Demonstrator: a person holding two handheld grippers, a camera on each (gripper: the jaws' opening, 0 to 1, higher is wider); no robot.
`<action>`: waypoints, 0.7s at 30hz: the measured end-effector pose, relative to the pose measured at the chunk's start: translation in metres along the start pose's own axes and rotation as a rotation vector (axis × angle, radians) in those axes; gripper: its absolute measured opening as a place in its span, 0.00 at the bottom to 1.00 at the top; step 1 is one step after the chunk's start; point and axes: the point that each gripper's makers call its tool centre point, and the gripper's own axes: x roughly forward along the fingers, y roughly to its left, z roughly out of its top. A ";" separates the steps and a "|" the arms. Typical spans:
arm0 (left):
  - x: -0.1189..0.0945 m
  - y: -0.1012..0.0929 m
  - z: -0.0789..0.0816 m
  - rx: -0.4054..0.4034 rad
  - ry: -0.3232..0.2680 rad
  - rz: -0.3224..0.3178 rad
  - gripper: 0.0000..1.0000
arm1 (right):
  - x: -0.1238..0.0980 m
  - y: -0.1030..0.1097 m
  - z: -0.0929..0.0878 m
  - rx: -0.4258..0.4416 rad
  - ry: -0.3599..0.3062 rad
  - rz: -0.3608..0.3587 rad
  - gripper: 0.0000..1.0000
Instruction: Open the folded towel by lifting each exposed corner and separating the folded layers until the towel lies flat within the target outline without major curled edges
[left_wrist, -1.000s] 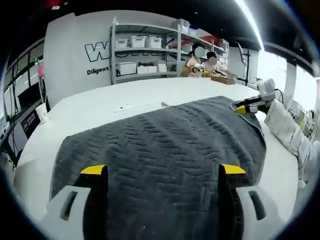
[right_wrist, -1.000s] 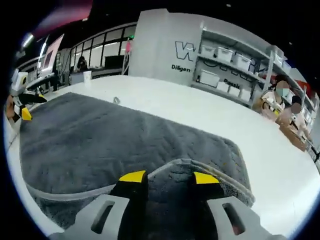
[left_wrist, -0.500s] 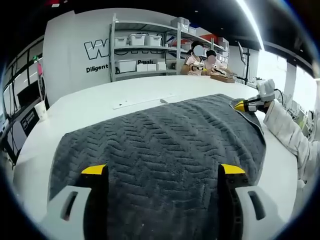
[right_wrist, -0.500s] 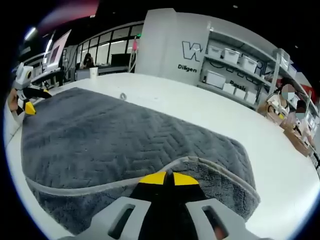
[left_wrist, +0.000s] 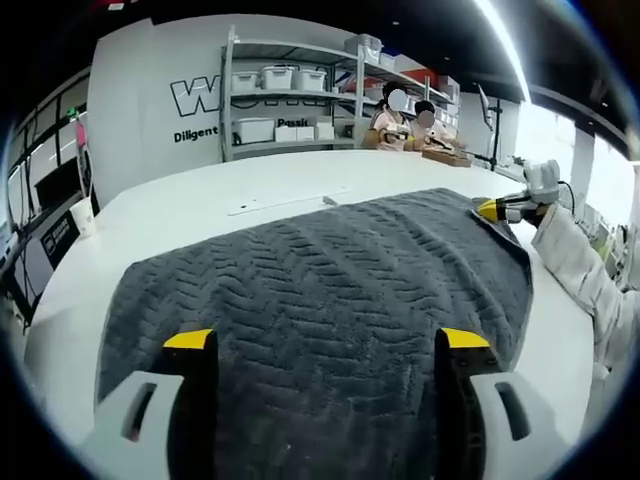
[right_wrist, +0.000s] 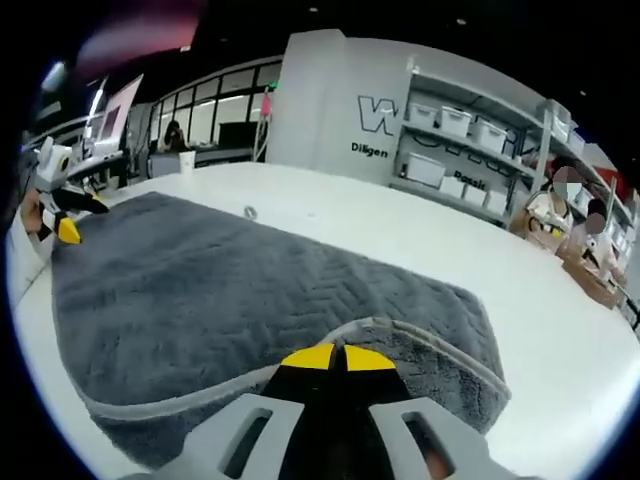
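**Right gripper pinches the towel's hem, left gripper waits wide**

Here is the grey towel (left_wrist: 330, 290), spread across the white desk (left_wrist: 180, 215), its herringbone weave running away from the left gripper view towards the far side. The left gripper (left_wrist: 328, 342) hovers over the near end of the cloth, its yellow-tipped fingers (left_wrist: 188, 340) spread well apart with nothing between them, just towel beneath.

Over in the right gripper view, the right gripper (right_wrist: 333, 357) has its fingers pressed together, yellow tips meeting, and they are clamped on the towel's pale hemmed edge (right_wrist: 420, 335). That edge belongs to the upper layer at the corner; the hem curves away on both sides of the tips, with a strip of lower layer (right_wrist: 460, 375) showing just outside it. The towel (right_wrist: 250, 290) stretches off across the desk (right_wrist: 540, 300) to the far end, where the left gripper (right_wrist: 62, 222) shows at the view's left edge.

From the left gripper view the right gripper (left_wrist: 500, 208) sits at the towel's far right corner, a white sleeve (left_wrist: 575, 270) trailing behind it along the desk edge.

In the background stand metal shelves (left_wrist: 290, 100) holding white bins, a wall with dark lettering, two seated people (left_wrist: 400, 125) at another table, and a paper cup (left_wrist: 84, 216) near the desk's left edge.
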 end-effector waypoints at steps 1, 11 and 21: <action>0.000 0.001 0.000 -0.002 0.000 0.001 0.88 | -0.003 -0.001 0.001 0.007 -0.010 -0.007 0.00; 0.000 -0.002 0.000 0.008 0.004 -0.004 0.90 | -0.041 -0.019 -0.012 0.079 -0.075 -0.084 0.00; 0.000 -0.002 -0.004 0.025 0.024 0.006 0.90 | -0.065 -0.025 -0.027 0.207 -0.130 -0.097 0.00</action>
